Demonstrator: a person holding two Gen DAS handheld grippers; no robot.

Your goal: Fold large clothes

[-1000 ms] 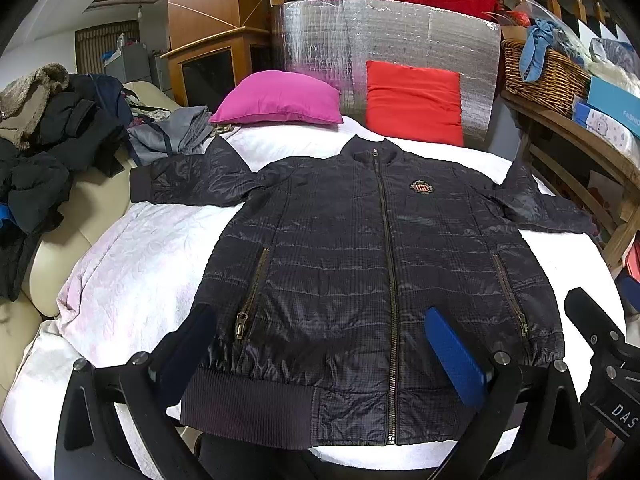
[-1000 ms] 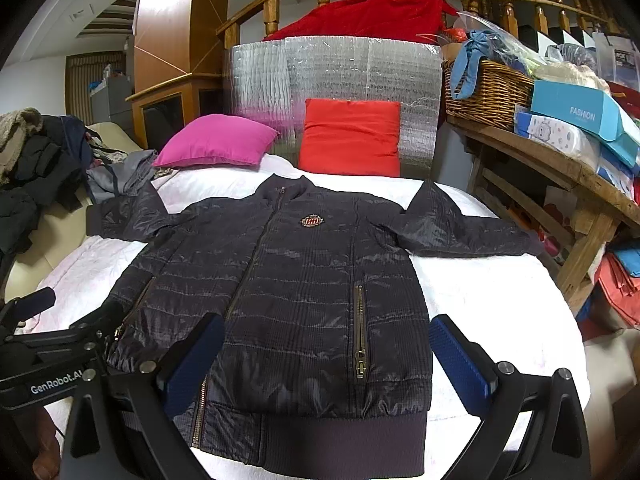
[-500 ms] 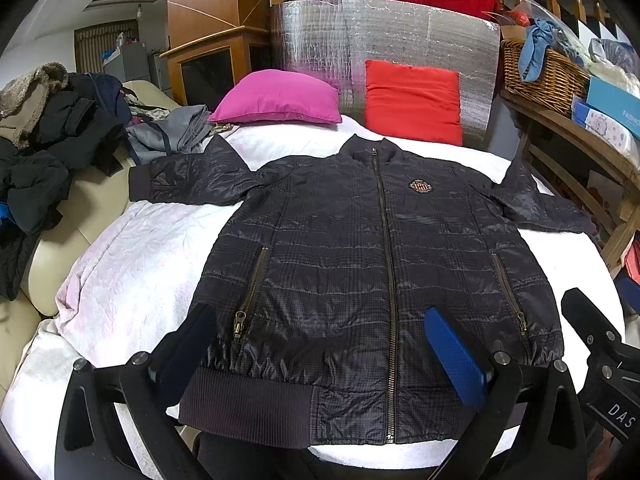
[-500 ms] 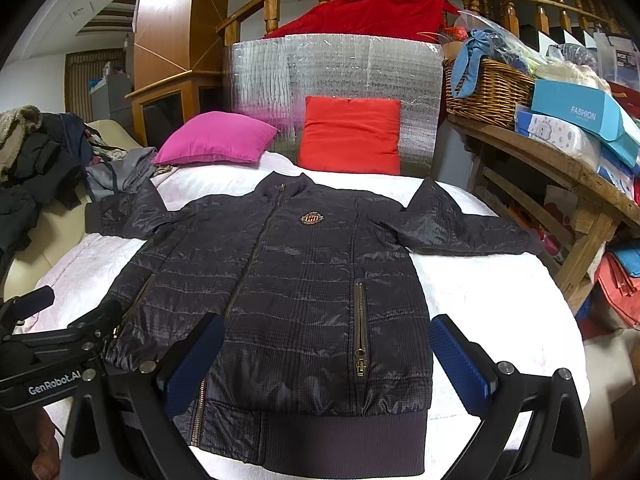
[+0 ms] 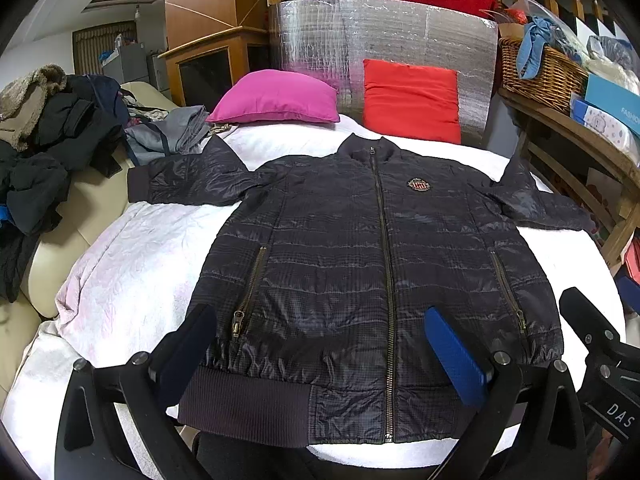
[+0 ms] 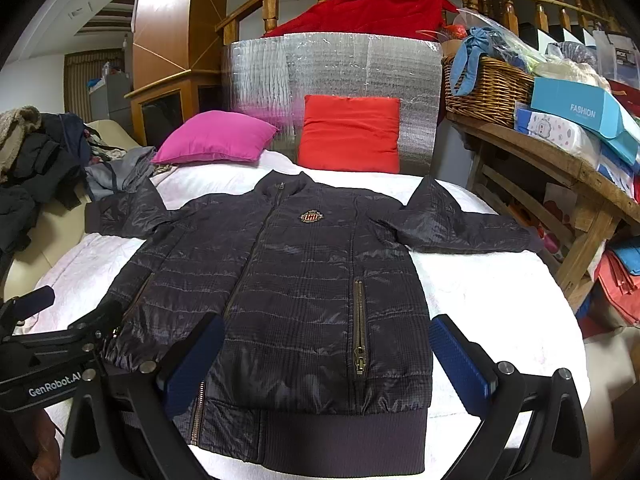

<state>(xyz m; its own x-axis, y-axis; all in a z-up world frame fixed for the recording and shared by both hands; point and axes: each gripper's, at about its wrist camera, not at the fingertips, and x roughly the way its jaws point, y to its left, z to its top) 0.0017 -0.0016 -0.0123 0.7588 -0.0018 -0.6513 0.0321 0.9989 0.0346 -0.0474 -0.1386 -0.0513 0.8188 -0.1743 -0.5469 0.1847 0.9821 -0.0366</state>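
A dark quilted jacket (image 5: pixel 360 264) lies flat, front up and zipped, on a white bed cover (image 5: pixel 128 264), both sleeves spread sideways. It also shows in the right wrist view (image 6: pixel 288 300). My left gripper (image 5: pixel 320 352) is open and empty, hovering above the jacket's hem left of the zip. My right gripper (image 6: pixel 324 360) is open and empty above the hem near the right pocket zip. The right gripper's body shows at the left view's right edge (image 5: pixel 600 360); the left gripper's body shows at the right view's left edge (image 6: pixel 52 360).
A pink cushion (image 5: pixel 276 98) and a red cushion (image 5: pixel 412 100) lean at the bed's head against a silver foil panel (image 5: pixel 384 36). A clothes pile (image 5: pixel 48 140) covers a sofa at left. A wooden shelf (image 6: pixel 560 160) with a basket (image 6: pixel 488 84) and boxes stands at right.
Both grippers have crept slightly forward and up over the jacket's hem. The jacket has not moved and both grippers stay open.
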